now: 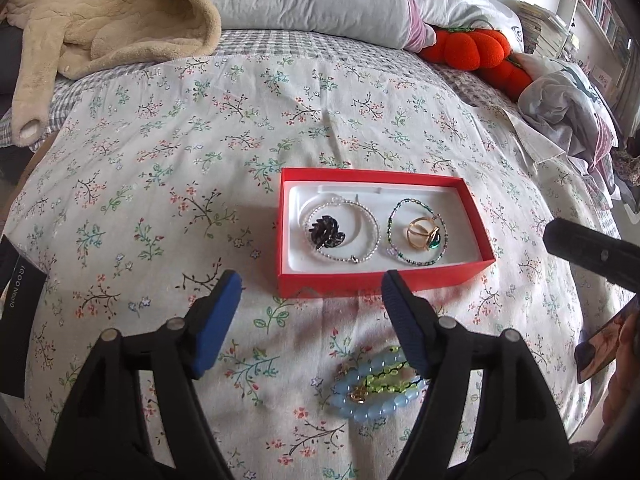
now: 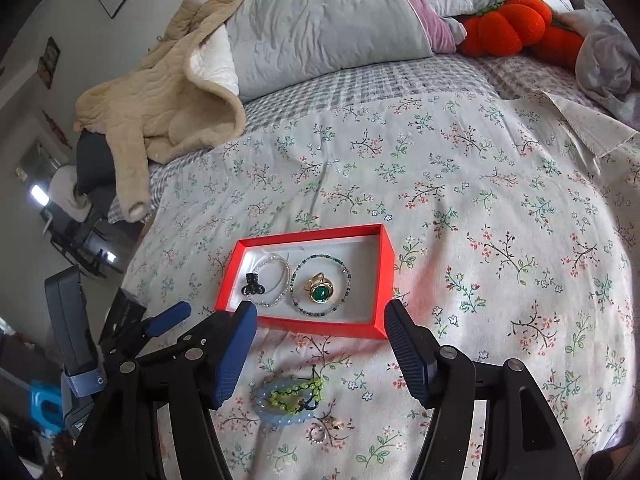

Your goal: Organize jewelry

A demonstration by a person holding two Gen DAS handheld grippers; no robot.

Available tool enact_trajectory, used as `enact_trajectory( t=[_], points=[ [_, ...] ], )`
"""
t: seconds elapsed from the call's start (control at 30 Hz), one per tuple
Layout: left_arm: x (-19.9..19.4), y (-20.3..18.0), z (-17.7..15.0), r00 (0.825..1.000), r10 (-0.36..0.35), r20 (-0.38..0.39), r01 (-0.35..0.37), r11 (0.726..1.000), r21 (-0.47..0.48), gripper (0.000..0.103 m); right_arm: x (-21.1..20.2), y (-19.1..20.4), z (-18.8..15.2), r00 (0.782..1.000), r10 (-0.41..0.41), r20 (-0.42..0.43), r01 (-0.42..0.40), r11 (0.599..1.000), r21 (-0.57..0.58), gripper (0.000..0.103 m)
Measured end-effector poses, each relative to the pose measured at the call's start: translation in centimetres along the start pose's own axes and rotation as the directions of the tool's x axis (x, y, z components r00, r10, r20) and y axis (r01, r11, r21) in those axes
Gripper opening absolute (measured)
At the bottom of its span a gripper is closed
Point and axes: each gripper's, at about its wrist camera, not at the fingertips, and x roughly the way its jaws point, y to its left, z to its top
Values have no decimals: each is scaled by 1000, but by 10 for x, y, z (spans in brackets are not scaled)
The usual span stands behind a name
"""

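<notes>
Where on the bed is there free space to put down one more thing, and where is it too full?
The floral sheet is bare right of the red box and behind it, up to the grey pillow. Left of the box it is also free, up to the beige garment. It is crowded in front, where the blue bracelet pile lies.

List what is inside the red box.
The red cardboard box holds a clear beaded bracelet around a black hair claw, and a green beaded bracelet around a gold ring with a green stone. Anything beneath its white liner is hidden.
</notes>
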Motion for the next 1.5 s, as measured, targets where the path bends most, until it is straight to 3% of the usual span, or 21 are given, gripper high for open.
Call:
enact_trajectory(
  t=[0.13, 0.27, 0.4, 0.53, 0.7, 0.83, 1.0, 1.1, 1.23, 1.33, 1.5],
  points=[
    [-9, 2, -12, 1000, 8, -15, -8, 1000, 14, 83, -3, 0, -10, 1000, -23, -11, 23, 1000, -17, 75],
    [-11, 6, -26, 999, 42, -35, -41, 999, 26, 83, 3, -2, -23, 998, -57, -31, 57, 998, -16, 81],
    [-9, 10, -41, 995, 84, -53, -81, 995, 59, 83, 24, -4, -41, 988, -116, -104, 111, 993, -51, 81],
    [-5, 13, -52, 991, 103, -82, -97, 993, 69, 83, 37, -6, -59, 979, -121, -163, 116, 992, -42, 81],
    [8, 14, -66, 979, 120, -165, -107, 991, 84, 83, 53, -10, -80, 960, -147, -240, 147, 989, -17, 81],
    [15, 15, -71, 969, 81, -235, -65, 995, 74, 83, 64, -10, -87, 941, -173, -290, 172, 985, -30, 81],
    [17, 16, -68, 955, -84, -286, 74, 996, -48, 83, 61, -10, -85, 936, -205, -287, 200, 979, -46, 81],
    [19, 13, -66, 944, -145, -295, 125, 988, -86, 71, 61, -12, -83, 930, -227, -287, 225, 973, -41, 81],
    [24, 5, -62, 938, -174, -300, 150, 984, -100, 44, 62, -16, -83, 925, -229, -302, 232, 972, -26, 81],
    [28, -3, -58, 935, -190, -300, 168, 981, -97, 34, 61, -17, -84, 924, -232, -305, 234, 972, -31, 81],
    [31, -18, -55, 939, -180, -292, 171, 984, -55, 28, 60, -18, -84, 924, -230, -304, 233, 972, -28, 81]
  ],
)
